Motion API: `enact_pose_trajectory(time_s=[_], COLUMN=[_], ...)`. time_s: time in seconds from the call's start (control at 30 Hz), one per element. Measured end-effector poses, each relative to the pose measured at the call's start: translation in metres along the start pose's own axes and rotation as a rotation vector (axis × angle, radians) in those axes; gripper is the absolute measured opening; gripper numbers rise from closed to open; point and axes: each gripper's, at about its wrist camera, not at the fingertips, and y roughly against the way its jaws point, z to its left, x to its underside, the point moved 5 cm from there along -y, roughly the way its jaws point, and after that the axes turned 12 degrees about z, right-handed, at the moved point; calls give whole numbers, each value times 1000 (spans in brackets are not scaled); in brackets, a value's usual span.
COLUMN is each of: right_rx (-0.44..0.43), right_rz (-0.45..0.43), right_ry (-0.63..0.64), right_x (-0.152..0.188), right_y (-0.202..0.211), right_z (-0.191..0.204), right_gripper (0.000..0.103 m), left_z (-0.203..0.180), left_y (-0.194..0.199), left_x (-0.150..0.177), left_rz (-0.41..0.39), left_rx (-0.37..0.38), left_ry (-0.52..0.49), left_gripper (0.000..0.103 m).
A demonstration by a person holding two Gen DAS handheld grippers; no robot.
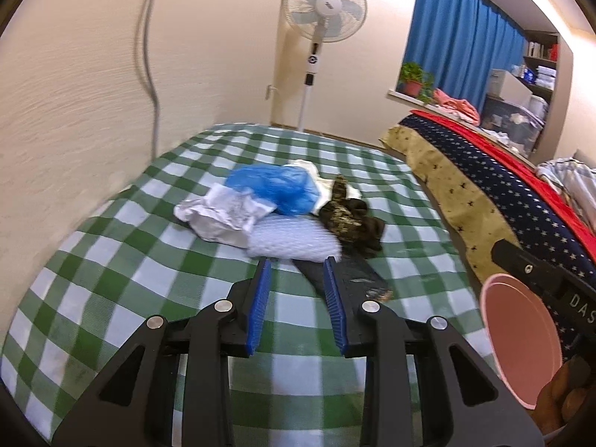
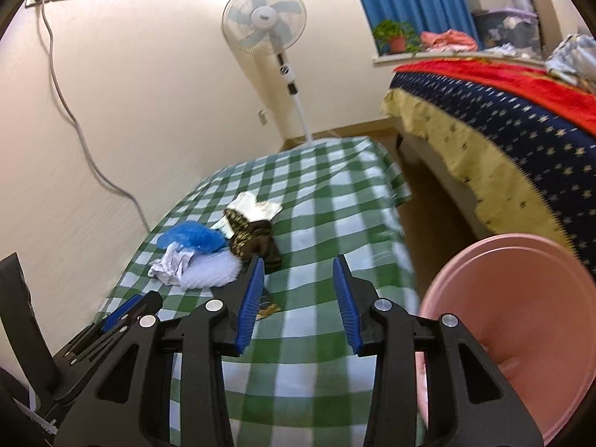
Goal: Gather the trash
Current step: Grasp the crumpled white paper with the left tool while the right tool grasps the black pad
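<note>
Both hand-held grippers are hovering over a table draped in a green-and-white checked cloth (image 1: 111, 260). Left gripper (image 1: 297, 262) is standing with its blue-padded jaws apart and nothing between them, its tips pointing at the near edge of a white bubble-wrap cushion (image 1: 294, 240). Right gripper (image 2: 300, 260) is likewise holding its jaws apart and empty, aiming over bare cloth to the right of the pile. That trash is lying heaped together mid-table: a crumpled white paper wad (image 1: 219, 216) touching a crinkled blue plastic bag (image 1: 275, 186), a dark brown patterned wrapper (image 1: 354, 216) beside them, a white scrap (image 2: 257, 205) behind, and a flat black sachet (image 1: 357, 279) nearest the left gripper. A round pink plastic bin (image 2: 521, 316) is sitting at the right. A white pedestal fan (image 1: 324, 7) is standing by the wall.
</note>
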Motion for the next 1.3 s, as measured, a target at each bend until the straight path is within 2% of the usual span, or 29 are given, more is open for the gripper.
enact_pose_trajectory(time_s=[0.1,0.33,0.87,0.93,1.07,1.13,1.2,1.27,1.3], right_rx=[-31,-43,-6,-3,6,2,-10,-10,-12], right_rz=[48,135,302,316,321,323,329,333,335], right_ry=[9,31,51,56,75,79,85,98,106], right_x=[0,-1,5,5,5,5,6,6,7], right_y=[-20,-55,-114,-116,-117,-117,-117,-119,-119], right_z=[10,24,32,33,35,35,36,38,40], right_gripper=[39,39,35,35,35,35,24,21,16], left_z=[10,22,52,54,54,53,54,53,54], left_y=[-3,-15,-44,-51,-60,-65,-71,-75,-76], left_x=[-4,-13,-36,-38,-42,-43,-42,-43,-43], left_rz=[1,6,27,41,65,83,107,117,125], left_rx=[-18,-57,-109,-101,-78,-69,-69,-68,-66], left_ry=[21,47,144,161,181,183,189,202,206], left_gripper=[29,29,29,32,50,50,50,50,50])
